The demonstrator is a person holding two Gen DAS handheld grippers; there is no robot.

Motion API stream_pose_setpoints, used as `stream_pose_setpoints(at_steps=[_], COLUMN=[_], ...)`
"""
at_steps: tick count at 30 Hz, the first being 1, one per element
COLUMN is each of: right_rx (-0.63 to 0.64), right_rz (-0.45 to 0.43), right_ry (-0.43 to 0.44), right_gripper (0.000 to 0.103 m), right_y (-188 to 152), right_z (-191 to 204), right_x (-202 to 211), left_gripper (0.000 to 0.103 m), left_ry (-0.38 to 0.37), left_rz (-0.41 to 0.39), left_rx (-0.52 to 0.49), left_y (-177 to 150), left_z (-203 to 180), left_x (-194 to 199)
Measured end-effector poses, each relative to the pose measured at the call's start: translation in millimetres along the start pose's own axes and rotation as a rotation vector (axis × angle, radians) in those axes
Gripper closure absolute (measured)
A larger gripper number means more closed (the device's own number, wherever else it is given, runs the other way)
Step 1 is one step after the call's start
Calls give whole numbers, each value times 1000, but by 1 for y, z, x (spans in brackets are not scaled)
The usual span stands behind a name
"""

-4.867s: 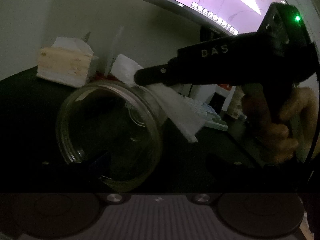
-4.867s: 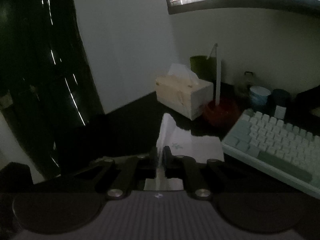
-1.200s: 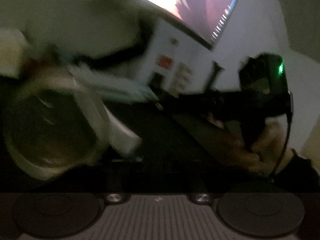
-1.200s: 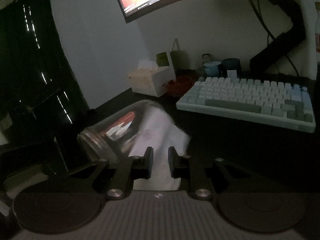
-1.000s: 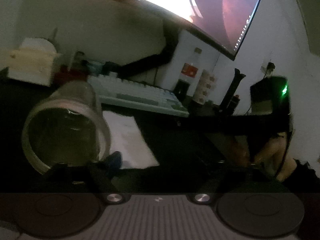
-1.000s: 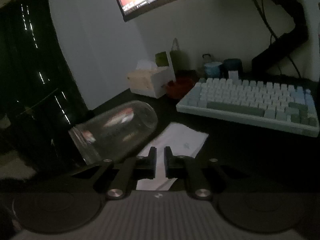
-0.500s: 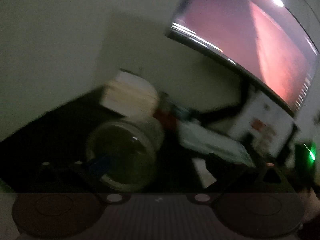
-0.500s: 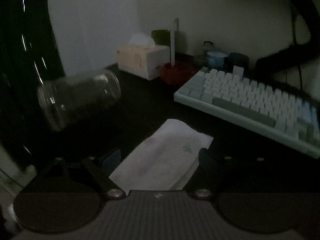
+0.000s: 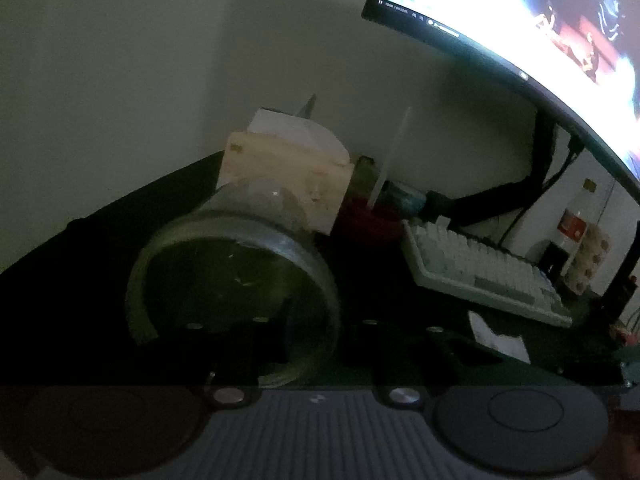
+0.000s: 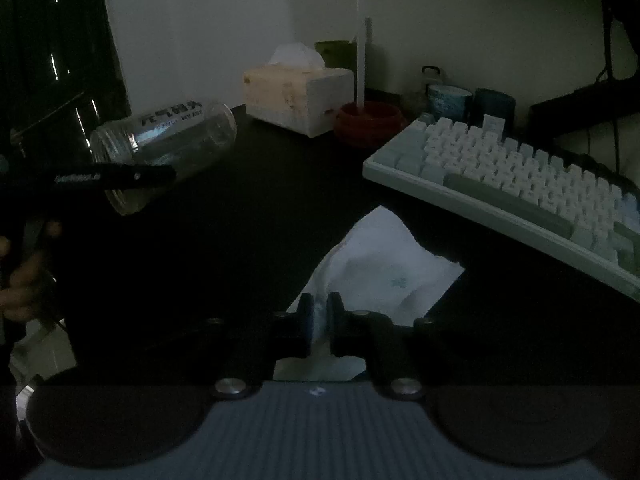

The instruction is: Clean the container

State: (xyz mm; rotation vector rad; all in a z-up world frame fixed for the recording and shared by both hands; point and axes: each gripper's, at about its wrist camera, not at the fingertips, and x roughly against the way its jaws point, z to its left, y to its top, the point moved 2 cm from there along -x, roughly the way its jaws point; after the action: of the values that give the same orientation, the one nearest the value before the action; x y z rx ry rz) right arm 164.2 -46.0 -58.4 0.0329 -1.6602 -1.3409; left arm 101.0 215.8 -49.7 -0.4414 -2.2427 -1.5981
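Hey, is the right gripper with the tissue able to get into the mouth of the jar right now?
Probably yes. The jar is held tilted by the left gripper, its mouth toward the person; dark open space lies between it and the right gripper pinching the tissue.

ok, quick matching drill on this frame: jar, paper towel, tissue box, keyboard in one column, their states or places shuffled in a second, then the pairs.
1 jar
2 paper towel
3 tissue box
4 keyboard

A pinched in the right gripper
B at the back, near the wall corner
C held on its side by the left gripper
D on the desk, right of the towel

Pairs: 1-C, 2-A, 3-B, 4-D
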Motion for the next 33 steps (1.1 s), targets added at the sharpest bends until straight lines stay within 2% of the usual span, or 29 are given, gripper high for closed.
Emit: stream_pose_setpoints(at_steps=[1,3,7,9,13,16,19,21,23,28,29,32,33], right_rx=[-5,-22,-78,-88,-99,-82,-63,-50,-37,3,27,101,115], right_rz=[-7,-32,-91,-112,-156,-177,-196,-209,-222,-244,-234,-194,-178], right_ry=[1,8,22,1,-38,-24,-7,4,16,36,36,47,50], right_gripper=[96,96,96,96,96,96,96,96,96,96,96,96,95], right_y=[0,1,4,5,6,1,-4,-8,-12,-19,-18,-8,-6], right_z=[-1,-6,-21,-27,-39,-35,-29,-25,-22,-11,-8,-2,-1], right_x=[3,13,39,51,79,95,110,121,131,151,149,138,134], left_gripper=[89,92,96,96,96,95,95,89,86,78,72,63,63], left_ry=[0,-52,-275,-360,-507,-649,-738,-773,-763,-664,-655,-628,-620], left_rz=[-4,-8,-7,11,74,141,185,229,232,232,227,213,208], left_rx=[1,-41,-36,-38,-103,-153,-175,-135,-170,-303,-302,-302,-301], left_y=[1,-2,-13,-22,-43,-54,-64,-73,-83,-93,-93,-92,-92], left_z=[0,-2,-14,-22,-49,-72,-91,-101,-113,-133,-132,-131,-130], left_x=[0,6,23,29,37,41,46,43,44,55,54,52,52])
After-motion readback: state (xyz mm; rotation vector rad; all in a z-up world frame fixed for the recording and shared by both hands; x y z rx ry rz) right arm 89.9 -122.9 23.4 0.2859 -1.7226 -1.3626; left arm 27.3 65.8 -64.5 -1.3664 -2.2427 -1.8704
